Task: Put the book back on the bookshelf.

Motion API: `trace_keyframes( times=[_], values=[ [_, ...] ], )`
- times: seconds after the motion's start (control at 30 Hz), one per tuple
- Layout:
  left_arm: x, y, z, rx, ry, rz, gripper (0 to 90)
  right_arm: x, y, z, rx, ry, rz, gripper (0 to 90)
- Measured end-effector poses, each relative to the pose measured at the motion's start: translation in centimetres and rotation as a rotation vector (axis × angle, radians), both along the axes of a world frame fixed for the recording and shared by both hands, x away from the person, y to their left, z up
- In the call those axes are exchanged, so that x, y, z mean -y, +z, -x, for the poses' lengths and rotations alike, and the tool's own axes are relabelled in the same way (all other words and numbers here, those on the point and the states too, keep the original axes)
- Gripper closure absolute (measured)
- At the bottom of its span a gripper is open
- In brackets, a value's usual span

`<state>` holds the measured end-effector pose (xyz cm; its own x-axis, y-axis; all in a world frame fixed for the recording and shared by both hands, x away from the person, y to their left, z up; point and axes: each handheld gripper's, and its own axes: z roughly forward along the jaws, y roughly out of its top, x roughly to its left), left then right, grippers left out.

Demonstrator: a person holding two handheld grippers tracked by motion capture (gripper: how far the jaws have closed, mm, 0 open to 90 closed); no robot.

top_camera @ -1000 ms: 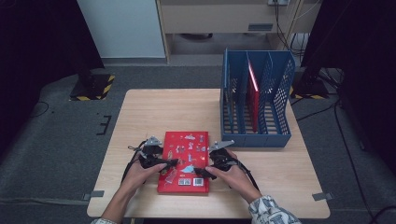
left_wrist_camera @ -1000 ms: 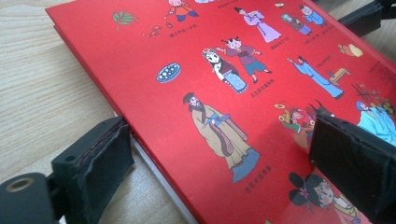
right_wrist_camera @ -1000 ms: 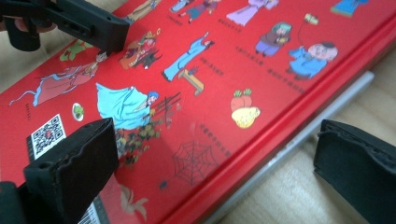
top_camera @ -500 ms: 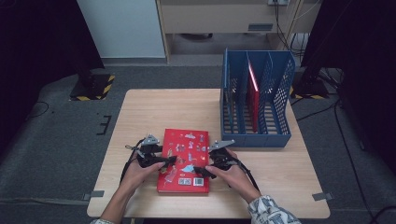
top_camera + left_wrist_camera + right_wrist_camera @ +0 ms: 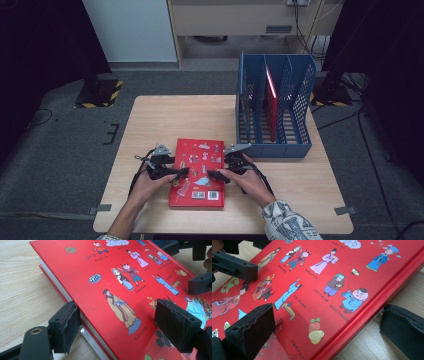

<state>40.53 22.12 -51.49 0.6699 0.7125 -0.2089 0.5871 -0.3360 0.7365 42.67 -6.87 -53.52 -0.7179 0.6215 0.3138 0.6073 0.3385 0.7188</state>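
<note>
- Red hardcover book [image 5: 197, 172] lies flat on the wooden table [image 5: 175, 117], near my edge, cover up, well apart from the blue file rack [image 5: 275, 107] at the far right.
- Change over the last second: left gripper [image 5: 179, 171] jaws have just been closing. Compared with the earlier high views, both hands sit in about the same spots at the book's two long edges.
- In the left gripper view the book's page-side edge is between the jaws: one pad [image 5: 65, 326] is down beside the pages near table level, the other pad [image 5: 178, 325] hangs over the cover. I see a gap on the cover side, so I don't call it clamped yet.
- Right gripper [image 5: 216, 175] straddles the opposite edge, the spine side. One pad [image 5: 253, 327] is over the cover, the other [image 5: 403, 326] is down on the table side, clear of the spine. Jaws apart, no grip.
- Rack already holds one red book [image 5: 270, 100] upright in a middle slot; slots either side look free.
- My read: this is the pinch phase before a lift, likely to stand the book in the rack. Left is ahead, right lags.
- Risk: a one-sided pinch on a flat hardcover may lift only the cover, not the whole block.
</note>
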Motion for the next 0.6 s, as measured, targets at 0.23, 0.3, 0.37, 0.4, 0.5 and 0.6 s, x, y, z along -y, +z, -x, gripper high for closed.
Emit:
trace_keyframes(
  times=[0.23, 0.3, 0.37, 0.4, 0.5, 0.6],
  values=[
    [0.3, 0.5, 0.5, 0.034, -0.029, -0.02, 24.4, -0.1, 0.8, 0.7, 0.008, 0.021, 0.017, 4.5],
    [0.2, 0.7, 0.8, 0.049, -0.024, -0.014, 27.2, -0.1, 1.2, 0.9, 0.017, 0.007, 0.026, 6.9],
    [0.2, 0.8, 0.9, 0.056, -0.025, -0.014, 28.6, -0.1, 1.6, 1.1, 0.034, 0.003, 0.039, 8.7],
    [0.2, 0.9, 1.0, 0.057, -0.026, -0.013, 29.0, -0.1, 1.8, 1.3, 0.034, 0.002, 0.049, 8.8],
    [0.1, 1.0, 1.0, 0.051, -0.029, -0.009, 29.2, -0.2, 2.2, 1.6, 0.038, -0.002, 0.064, 8.8],
    [-0.1, 1.2, 1.1, 0.053, -0.028, 0.001, 31.3, -0.3, 2.5, 1.7, 0.047, -0.003, 0.076, 8.8]
  ],
)
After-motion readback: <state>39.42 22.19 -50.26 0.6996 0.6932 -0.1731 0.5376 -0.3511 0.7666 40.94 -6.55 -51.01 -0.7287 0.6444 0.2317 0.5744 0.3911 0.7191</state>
